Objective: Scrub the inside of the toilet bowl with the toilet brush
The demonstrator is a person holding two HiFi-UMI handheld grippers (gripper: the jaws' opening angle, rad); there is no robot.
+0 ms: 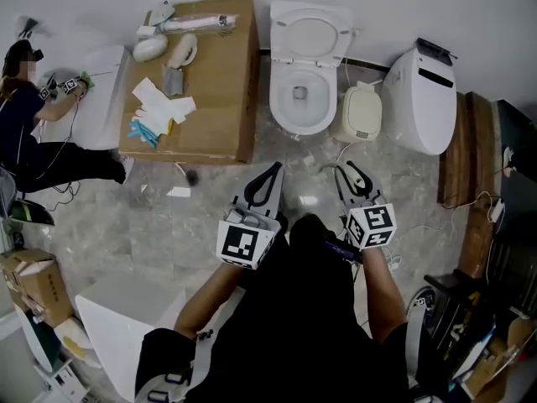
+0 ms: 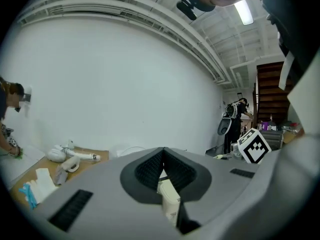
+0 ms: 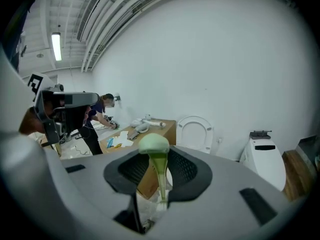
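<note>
A white toilet point(image 1: 300, 99) stands against the far wall with its lid up and its bowl open; it also shows ahead in the right gripper view point(image 3: 195, 131). My right gripper point(image 1: 346, 171) hangs over the floor short of the bowl, shut point(image 3: 160, 159) on the pale green toilet brush handle point(image 3: 154, 145), whose rounded end sticks up past the jaws. The brush head is hidden. My left gripper point(image 1: 275, 168) is beside it, also short of the toilet, with its tips together point(image 2: 162, 155). A cream thing point(image 2: 168, 199) shows in the gap behind those tips; I cannot tell what it is.
A large cardboard box point(image 1: 220, 82) with cleaning items and papers stands left of the toilet. A beige bin point(image 1: 361, 114) and a second white toilet point(image 1: 424, 99) stand to its right, with wooden steps point(image 1: 470, 149) beyond. A person point(image 1: 25, 133) crouches at far left. Cables lie on the marble floor.
</note>
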